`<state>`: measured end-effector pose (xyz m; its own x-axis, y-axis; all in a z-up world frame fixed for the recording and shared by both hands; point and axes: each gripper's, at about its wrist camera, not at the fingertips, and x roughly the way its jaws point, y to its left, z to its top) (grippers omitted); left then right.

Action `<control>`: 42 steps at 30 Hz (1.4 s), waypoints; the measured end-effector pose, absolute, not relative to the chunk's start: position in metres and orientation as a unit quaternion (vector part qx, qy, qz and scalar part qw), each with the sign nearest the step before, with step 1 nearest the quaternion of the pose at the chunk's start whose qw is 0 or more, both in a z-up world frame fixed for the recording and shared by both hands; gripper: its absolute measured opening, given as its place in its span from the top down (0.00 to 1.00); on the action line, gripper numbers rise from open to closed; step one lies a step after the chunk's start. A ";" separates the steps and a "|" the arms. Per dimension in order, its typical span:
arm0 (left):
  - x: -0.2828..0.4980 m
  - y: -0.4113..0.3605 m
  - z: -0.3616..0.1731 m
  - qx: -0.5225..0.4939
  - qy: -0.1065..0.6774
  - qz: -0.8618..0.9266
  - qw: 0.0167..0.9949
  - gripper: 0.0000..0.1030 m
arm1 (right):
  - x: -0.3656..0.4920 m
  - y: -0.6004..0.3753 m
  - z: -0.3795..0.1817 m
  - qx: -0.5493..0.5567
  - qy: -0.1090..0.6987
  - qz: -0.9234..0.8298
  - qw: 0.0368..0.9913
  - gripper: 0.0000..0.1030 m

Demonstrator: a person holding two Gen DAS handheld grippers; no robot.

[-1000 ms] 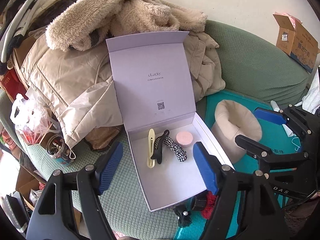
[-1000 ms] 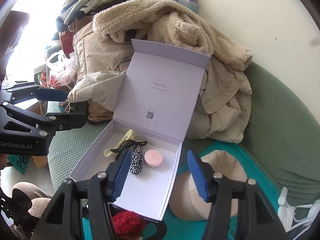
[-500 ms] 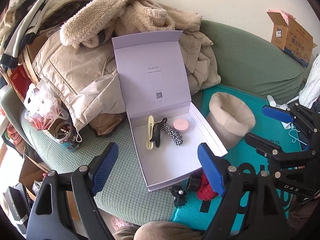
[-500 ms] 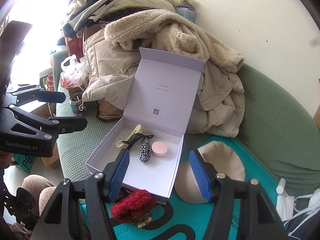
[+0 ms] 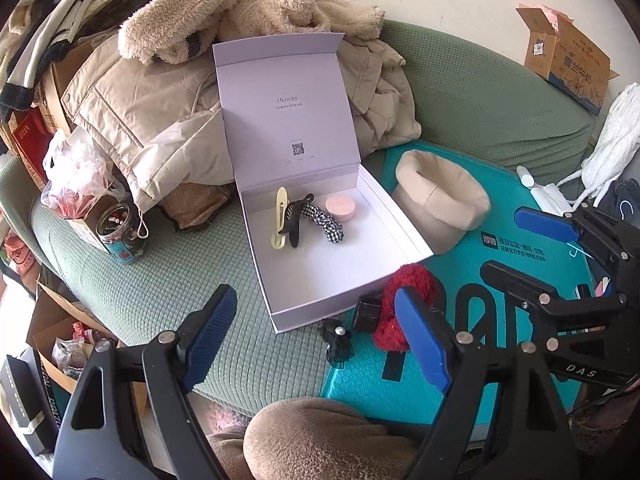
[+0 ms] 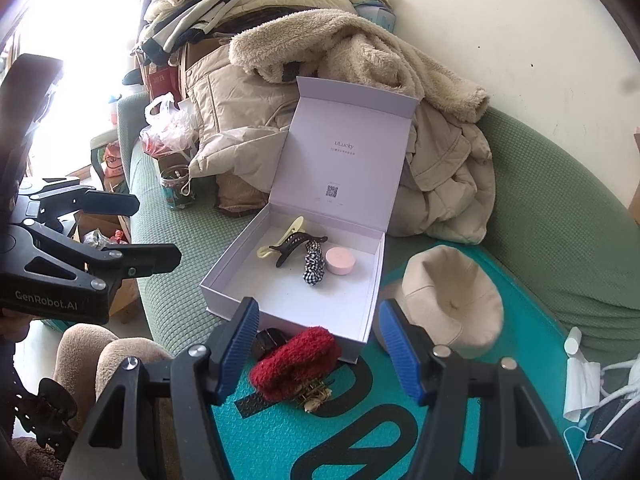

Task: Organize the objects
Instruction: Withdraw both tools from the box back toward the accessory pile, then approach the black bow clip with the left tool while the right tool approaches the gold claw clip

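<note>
Grippers back — red scrunchie [image 6: 294, 362] (clip beneath half-hidden)

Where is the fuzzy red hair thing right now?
The red scrunchie lies on the teal mat, just outside the front edge of the open white box. In the right wrist view it sits between the open fingers of the right claw.

Black gripper [image 6: 318, 346] frames — ribbed blue pads [image 6: 236, 346], silver screws, white "GenRobot.AI" lettering; fuzzy tan trousers [image 5: 320, 436].
</note>
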<state>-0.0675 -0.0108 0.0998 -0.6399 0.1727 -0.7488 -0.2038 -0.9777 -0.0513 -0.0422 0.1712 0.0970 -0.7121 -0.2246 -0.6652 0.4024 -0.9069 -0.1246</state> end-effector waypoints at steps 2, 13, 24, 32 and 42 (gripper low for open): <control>-0.061 -0.009 0.095 -0.414 0.020 0.904 0.108 0.22 | -0.039 0.174 0.092 0.345 0.126 -0.915 0.169 0.39; -0.043 -0.002 0.055 -0.444 0.013 0.886 0.131 0.22 | -0.026 0.184 0.050 0.377 0.103 -0.905 0.167 0.39; -0.050 0.001 0.011 -0.476 0.003 0.870 0.128 0.22 | -0.031 0.192 0.008 0.413 0.084 -0.892 0.162 0.39; -0.064 -0.003 -0.021 -0.503 -0.014 0.856 0.121 0.22 | -0.041 0.198 -0.024 0.443 0.072 -0.881 0.152 0.39; -0.086 -0.006 -0.048 -0.524 -0.008 0.844 0.111 0.22 | -0.053 0.201 -0.049 0.463 0.069 -0.872 0.144 0.39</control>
